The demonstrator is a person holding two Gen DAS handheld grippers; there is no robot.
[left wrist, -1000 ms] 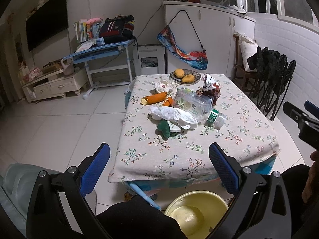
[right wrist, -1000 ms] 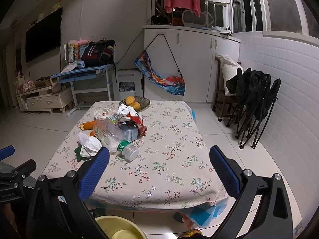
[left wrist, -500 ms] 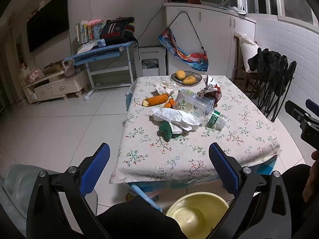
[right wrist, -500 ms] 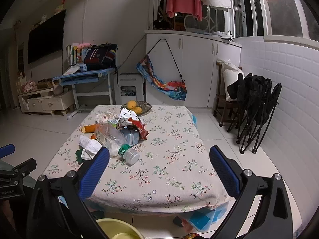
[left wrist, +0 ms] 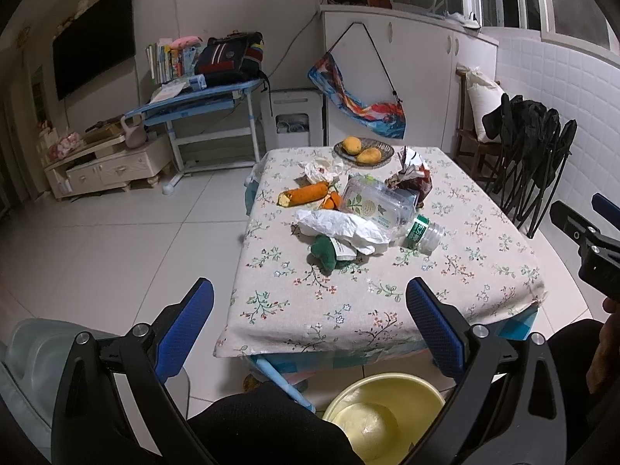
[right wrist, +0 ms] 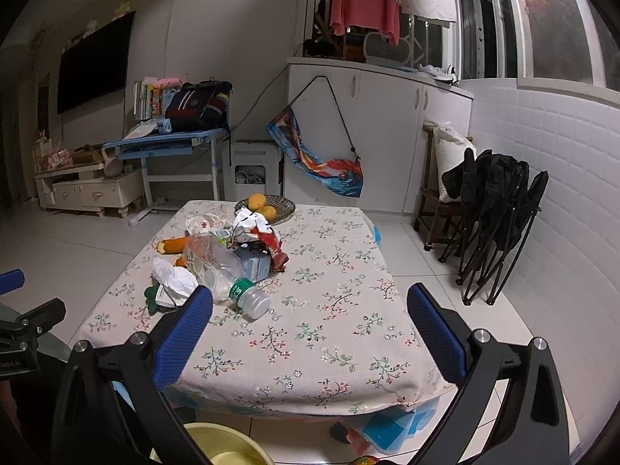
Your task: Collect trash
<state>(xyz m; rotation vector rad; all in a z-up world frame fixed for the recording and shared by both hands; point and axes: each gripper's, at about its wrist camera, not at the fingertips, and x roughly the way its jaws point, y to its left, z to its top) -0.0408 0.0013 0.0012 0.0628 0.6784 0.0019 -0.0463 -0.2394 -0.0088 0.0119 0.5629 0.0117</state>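
Trash pile (left wrist: pixel 360 213) lay ahead of both grippers on the table (left wrist: pixel 484 271), plastic bottle (right wrist: pixel 232 283) nearest, cap toward right gripper (right wrist: pixel 310 317). Left gripper (left wrist: pixel 310 310) and right: jaws spread wide, empty, well apart from it.

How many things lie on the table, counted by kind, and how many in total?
Mangoes in the dish: 2
Dish: 1
Half-eaten carrot: 1
Orange peel piece: 1
Crushed plastic bottle: 1
Crumpled white papers: 2
Snack bag: 1
Small blue carton: 1
Green wrapper: 1
Total: 11
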